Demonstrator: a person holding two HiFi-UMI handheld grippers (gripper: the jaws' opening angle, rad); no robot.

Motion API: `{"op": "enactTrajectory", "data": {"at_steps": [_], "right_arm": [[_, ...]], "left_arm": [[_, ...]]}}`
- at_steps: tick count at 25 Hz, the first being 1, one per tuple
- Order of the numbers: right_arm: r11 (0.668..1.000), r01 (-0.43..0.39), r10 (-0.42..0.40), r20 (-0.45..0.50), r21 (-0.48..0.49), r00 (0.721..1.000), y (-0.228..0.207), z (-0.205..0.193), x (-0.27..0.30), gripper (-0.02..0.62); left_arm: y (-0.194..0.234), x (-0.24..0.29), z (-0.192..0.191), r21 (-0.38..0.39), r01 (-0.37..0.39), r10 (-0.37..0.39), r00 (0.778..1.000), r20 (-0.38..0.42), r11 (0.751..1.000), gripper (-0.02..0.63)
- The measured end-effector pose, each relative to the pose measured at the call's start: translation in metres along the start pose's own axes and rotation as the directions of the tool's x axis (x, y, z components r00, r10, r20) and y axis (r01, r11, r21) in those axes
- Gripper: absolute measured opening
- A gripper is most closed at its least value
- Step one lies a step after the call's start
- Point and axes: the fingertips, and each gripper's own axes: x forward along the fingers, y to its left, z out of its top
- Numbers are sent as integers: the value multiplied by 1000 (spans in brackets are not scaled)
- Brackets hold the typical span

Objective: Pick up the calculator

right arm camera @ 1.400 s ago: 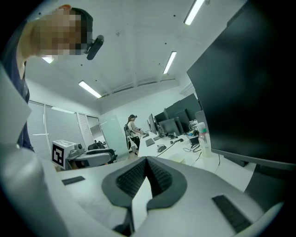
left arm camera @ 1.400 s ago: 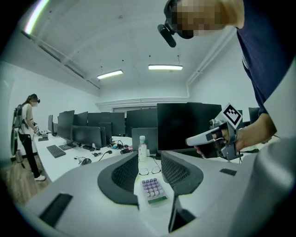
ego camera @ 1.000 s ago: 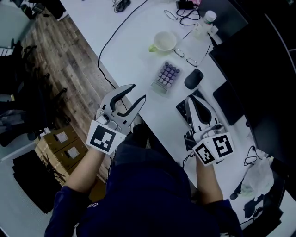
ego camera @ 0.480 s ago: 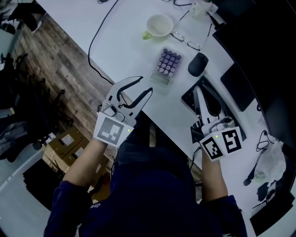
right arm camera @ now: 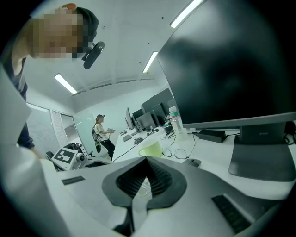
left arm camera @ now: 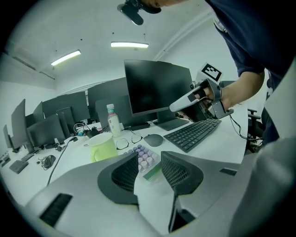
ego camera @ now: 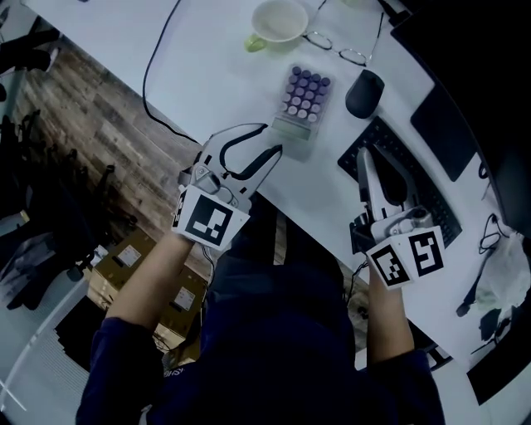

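My left claw (ego camera: 273, 139) hangs released, jaws apart, and in the last 1 second it has come forward over the edge of the white desk (ego camera: 224, 66). My right claw (ego camera: 365, 159), clenched on nothing, hovers above the keyboard (ego camera: 423, 191). The calculator (ego camera: 302, 100) lies flat just beyond my left tips, lined up with their gap. I judge only the final reach and squeeze remain.

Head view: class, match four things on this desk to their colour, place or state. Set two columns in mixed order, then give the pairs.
1 calculator
2 mug
3 mouse
4 right gripper

A fingers together, over the keyboard
B black, beside the calculator
C purple keys, just ahead of the open left gripper
D pale green, near the glasses

Pairs: 1-C, 2-D, 3-B, 4-A
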Motion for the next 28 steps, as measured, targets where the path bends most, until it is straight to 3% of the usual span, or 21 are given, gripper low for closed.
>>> {"op": "enactTrajectory", "data": {"at_steps": [16,28], "right_arm": [[997,62,-61,-30,52,998,-17,-43,-3,3],[995,73,-70,-38,71,997,-14,-63,-4,3]], "left_arm": [[-20,34,-41,197,97,-80,993,-89,976,170],[-32,41,-50,413,119,-72,989,-129,903,170]]}}
